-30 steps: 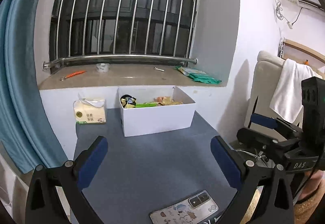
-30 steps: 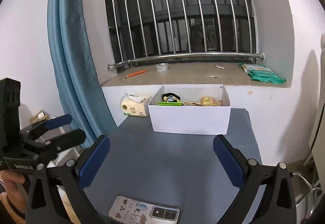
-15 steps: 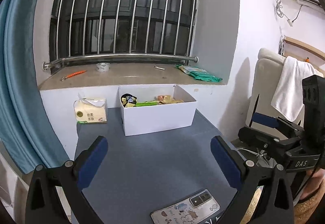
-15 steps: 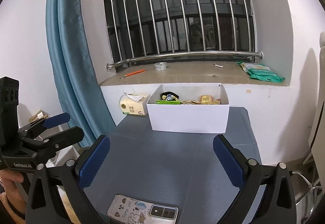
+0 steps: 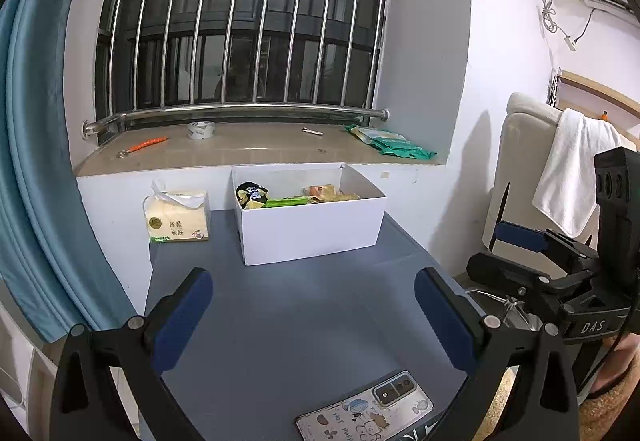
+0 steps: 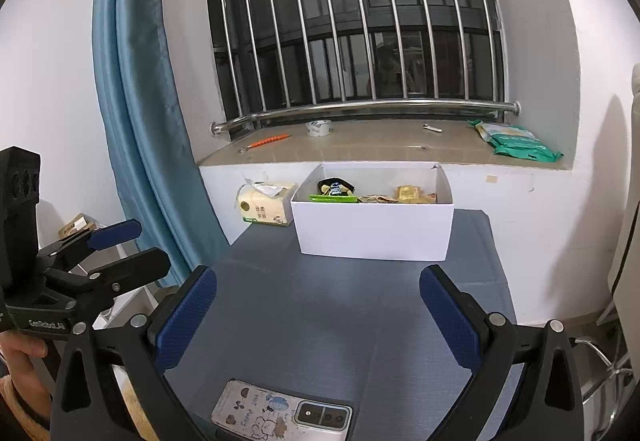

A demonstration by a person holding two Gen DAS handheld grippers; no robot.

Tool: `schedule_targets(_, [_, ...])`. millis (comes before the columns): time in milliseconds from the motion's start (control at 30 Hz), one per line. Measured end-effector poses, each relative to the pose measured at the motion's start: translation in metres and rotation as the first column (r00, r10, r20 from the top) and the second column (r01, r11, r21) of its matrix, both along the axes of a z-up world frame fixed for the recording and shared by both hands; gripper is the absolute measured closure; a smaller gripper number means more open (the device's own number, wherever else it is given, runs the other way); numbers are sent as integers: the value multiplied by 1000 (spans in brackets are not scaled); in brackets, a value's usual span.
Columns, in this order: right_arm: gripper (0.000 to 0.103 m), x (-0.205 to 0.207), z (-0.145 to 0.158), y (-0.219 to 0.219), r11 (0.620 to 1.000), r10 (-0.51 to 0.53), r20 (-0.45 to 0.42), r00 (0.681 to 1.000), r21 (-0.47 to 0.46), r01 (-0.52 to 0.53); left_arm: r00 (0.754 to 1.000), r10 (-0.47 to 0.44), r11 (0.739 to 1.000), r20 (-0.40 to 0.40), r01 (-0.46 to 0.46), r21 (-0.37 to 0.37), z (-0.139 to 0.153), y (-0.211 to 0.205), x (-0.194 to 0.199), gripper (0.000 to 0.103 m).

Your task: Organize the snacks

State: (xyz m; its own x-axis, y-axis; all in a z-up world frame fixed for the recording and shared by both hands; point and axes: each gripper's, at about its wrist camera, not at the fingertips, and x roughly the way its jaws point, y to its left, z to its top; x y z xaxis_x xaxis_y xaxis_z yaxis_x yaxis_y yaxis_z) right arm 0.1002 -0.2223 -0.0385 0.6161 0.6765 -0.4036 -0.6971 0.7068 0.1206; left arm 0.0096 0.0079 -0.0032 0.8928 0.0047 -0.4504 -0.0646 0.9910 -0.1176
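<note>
Worktop (image 5: 304,321): grey-blue, lying under a barred window, carrying everything below
White box (image 5: 312,229): sitting at the far end of the worktop, against the wall under the sill, well ahead of both tongs
Snacks (image 5: 296,197): lying inside the white box, a dark packet at its left end, a green one beside it, yellowish ones toward the right
Tissue pack (image 5: 178,217): standing just left of the box
Phone (image 6: 282,413): lying face down at the near edge
Left tongs (image 5: 312,317): hovering wide apart, gripping nothing
Right tongs (image 6: 316,315): gaping wide, gripping nothing
</note>
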Motion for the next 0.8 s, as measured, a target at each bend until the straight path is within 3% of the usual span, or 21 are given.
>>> schedule_targets(800, [0,-3,-2,2,1000,24,1,1000,-10,-24,1000,4,1000,-11,-4,6,-2,-1,3,0])
